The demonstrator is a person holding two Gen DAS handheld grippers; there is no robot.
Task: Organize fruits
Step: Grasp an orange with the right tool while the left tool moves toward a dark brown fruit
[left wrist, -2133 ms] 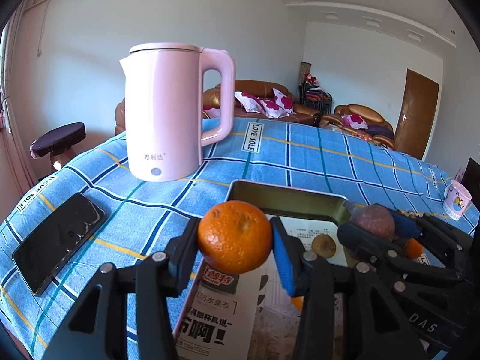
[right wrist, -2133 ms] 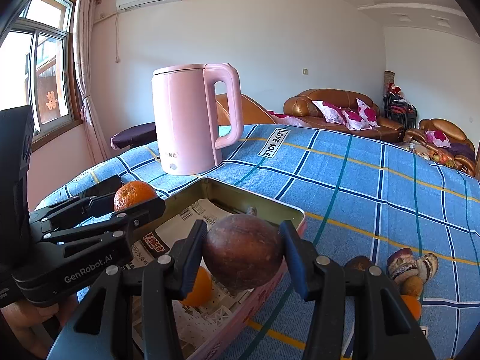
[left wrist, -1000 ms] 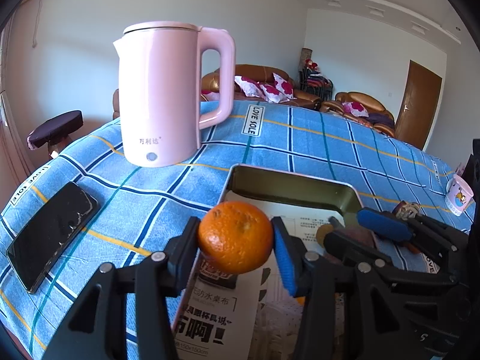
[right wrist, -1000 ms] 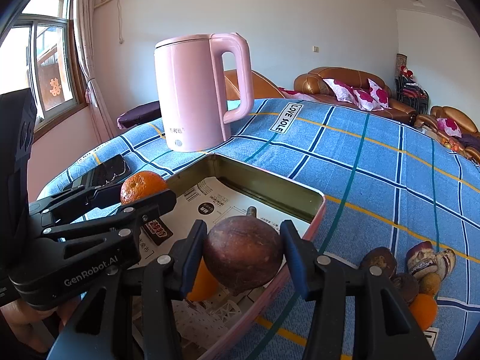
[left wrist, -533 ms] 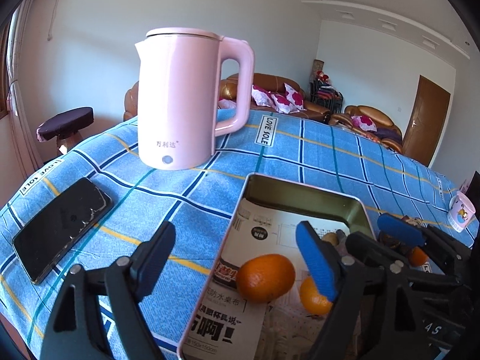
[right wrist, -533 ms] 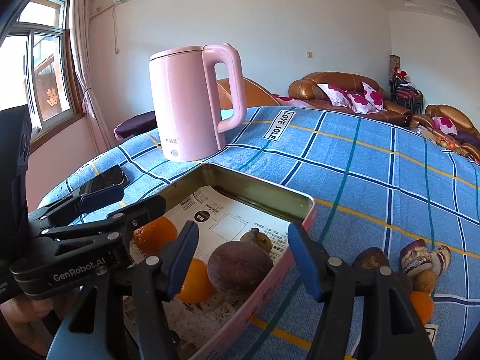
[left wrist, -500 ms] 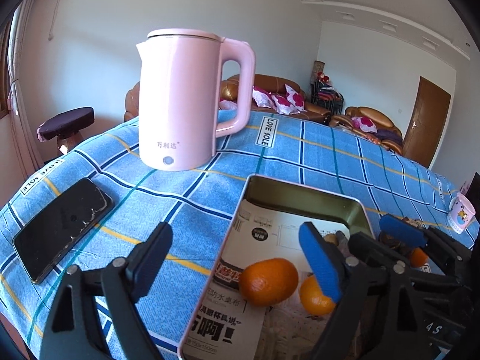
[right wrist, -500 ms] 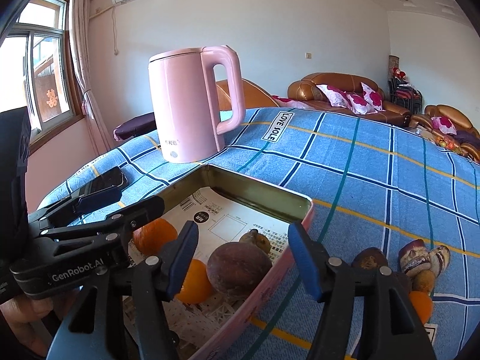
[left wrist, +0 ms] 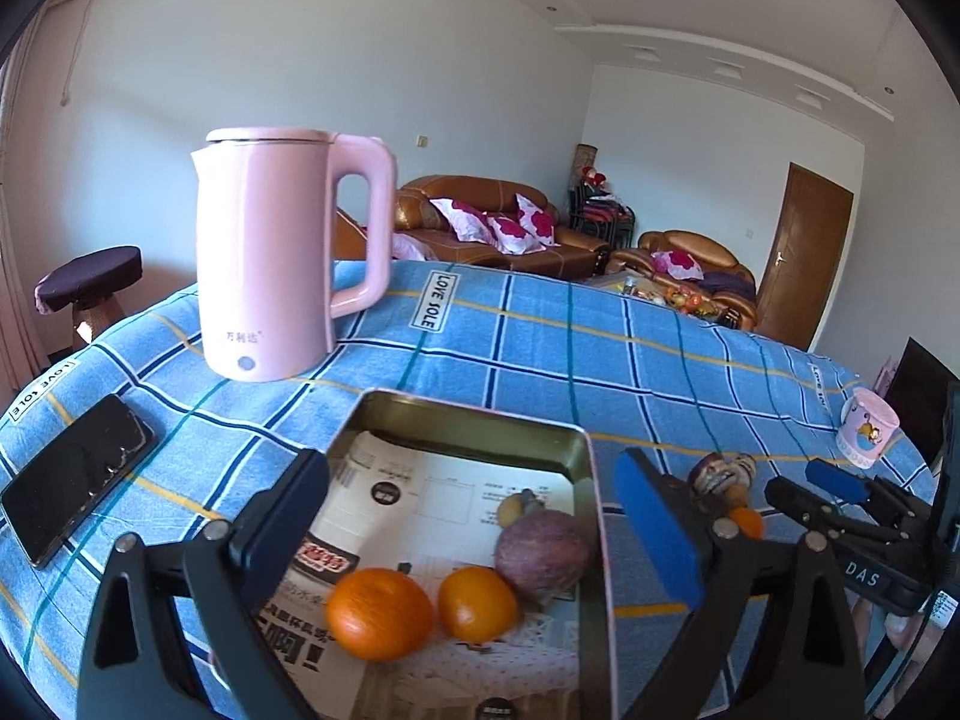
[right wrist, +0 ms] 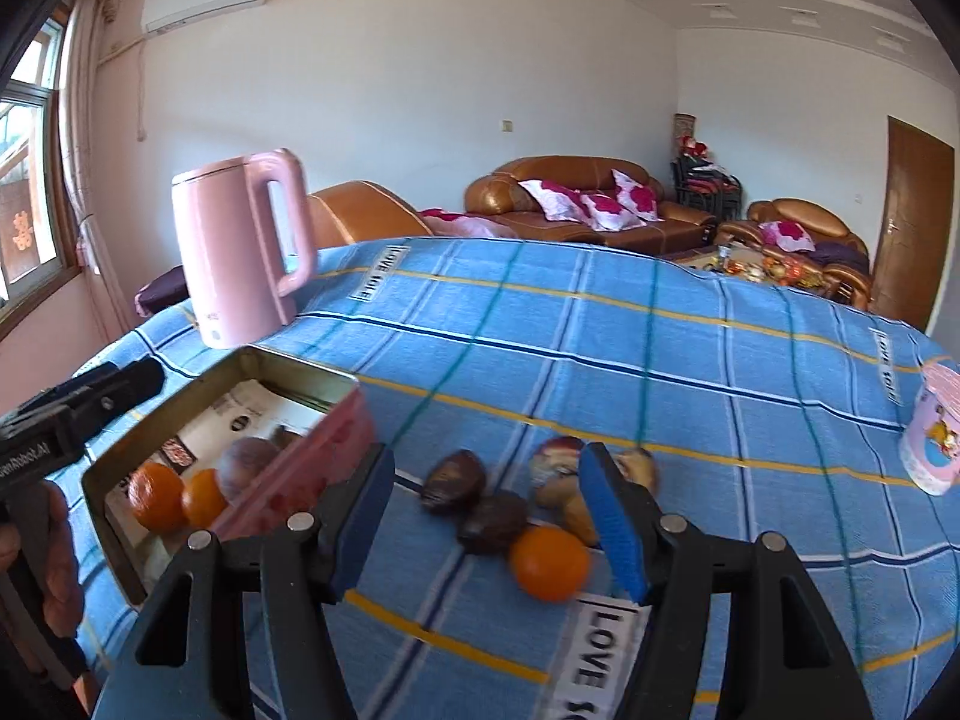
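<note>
- A pink kettle point(left wrist: 282, 258) is seen standing on the blue checked tablecloth point(left wrist: 540, 336), well beyond the left gripper's point(left wrist: 474, 516) fingers and to their left.
- A dark phone point(left wrist: 72, 474) is noted lying flat on the cloth, outside the left finger.
- A pink cup point(right wrist: 936, 426) is recorded far off to the right of the right gripper point(right wrist: 486, 516).
- The left gripper's jaws are held wide apart, with nothing between the pads.
- The metal tin point(left wrist: 468, 414), lined with printed paper, is located below and between the left fingers; its right wall runs just inside the blue pad.
- Two oranges point(left wrist: 378, 612) are seen side by side in the tin's near end, with a brown-purple round fruit point(left wrist: 546, 552) just beyond them.
- The right gripper's jaws are likewise spread, gripping nothing.
- A loose orange point(right wrist: 549, 561) is seen on the cloth between the right fingers, close to the blue pad.
- Dark fruits point(right wrist: 492, 519) and split pieces point(right wrist: 558, 468) are grouped just beyond it.
- The tin's pink outer wall point(right wrist: 306, 468) is noted beside the right gripper's left finger.
</note>
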